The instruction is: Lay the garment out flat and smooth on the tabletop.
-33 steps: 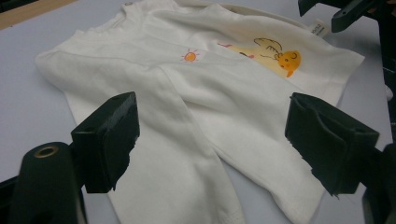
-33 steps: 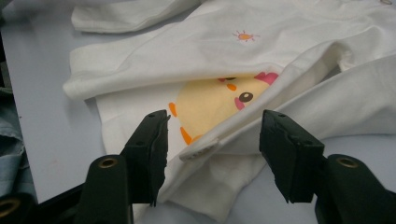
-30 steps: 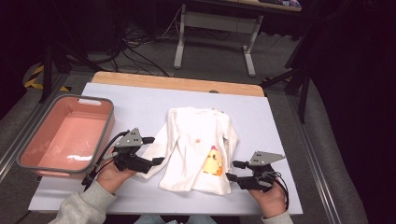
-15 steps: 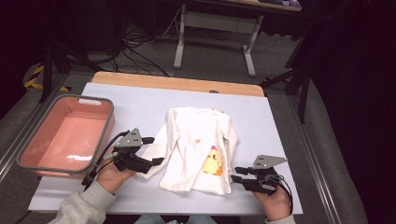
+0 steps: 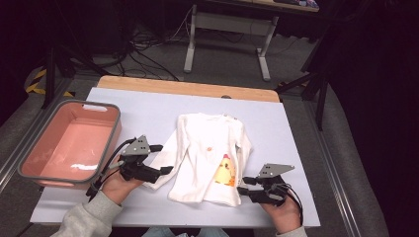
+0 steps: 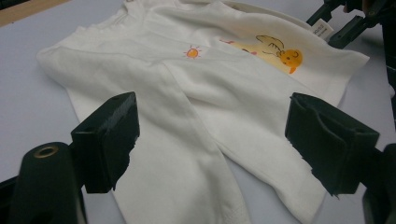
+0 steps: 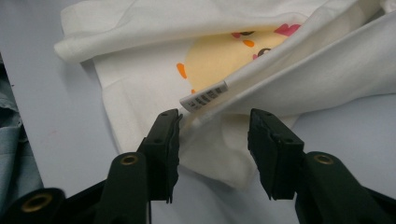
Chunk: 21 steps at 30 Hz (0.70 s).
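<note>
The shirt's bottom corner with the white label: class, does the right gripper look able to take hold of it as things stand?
Probably yes. The right gripper is open, its jaws either side of the shirt corner just below the label, with nothing between them and the cloth.

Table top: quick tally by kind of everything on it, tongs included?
White shirt: 1
Pink bin: 1
Tongs: 2, the left tongs open over the shirt's sleeve and the right tongs open at its hem
Total: 4
</note>
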Each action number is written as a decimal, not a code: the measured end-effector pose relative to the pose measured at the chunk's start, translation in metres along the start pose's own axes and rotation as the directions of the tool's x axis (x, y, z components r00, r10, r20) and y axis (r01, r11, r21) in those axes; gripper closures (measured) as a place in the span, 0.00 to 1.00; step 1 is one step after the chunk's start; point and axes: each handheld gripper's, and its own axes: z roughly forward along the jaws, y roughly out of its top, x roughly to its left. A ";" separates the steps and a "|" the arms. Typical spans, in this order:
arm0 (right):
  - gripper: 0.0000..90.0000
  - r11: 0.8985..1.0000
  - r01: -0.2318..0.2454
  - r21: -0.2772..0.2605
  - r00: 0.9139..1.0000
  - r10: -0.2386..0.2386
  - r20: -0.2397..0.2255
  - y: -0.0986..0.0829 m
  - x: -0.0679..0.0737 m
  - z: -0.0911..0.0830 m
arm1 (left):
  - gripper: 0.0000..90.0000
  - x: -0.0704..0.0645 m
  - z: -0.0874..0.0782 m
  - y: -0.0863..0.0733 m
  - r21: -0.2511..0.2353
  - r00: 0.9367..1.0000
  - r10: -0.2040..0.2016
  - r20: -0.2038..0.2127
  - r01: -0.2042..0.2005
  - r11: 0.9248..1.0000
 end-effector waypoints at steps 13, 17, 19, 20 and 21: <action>0.72 1.000 0.015 0.014 1.000 -0.015 -0.023 0.002 0.002 0.010 | 0.21 0.001 0.000 0.000 0.000 1.000 -0.003 -0.001 0.003 1.000; 0.89 1.000 0.012 0.007 0.999 -0.012 -0.031 0.002 0.001 0.008 | 0.21 0.001 0.000 -0.001 0.000 1.000 -0.003 -0.002 0.003 1.000; 0.91 1.000 0.009 0.005 1.000 -0.009 -0.025 0.002 0.002 0.007 | 0.21 0.001 0.000 -0.001 0.000 1.000 -0.003 -0.002 0.003 1.000; 0.92 1.000 0.004 0.003 1.000 -0.004 -0.023 0.002 0.002 0.005 | 0.21 0.001 0.000 -0.001 -0.001 1.000 -0.006 -0.002 0.006 1.000; 0.93 1.000 0.002 -0.002 1.000 -0.002 -0.019 0.002 0.002 0.003 | 0.21 0.001 0.000 -0.001 0.000 1.000 -0.004 -0.002 0.004 1.000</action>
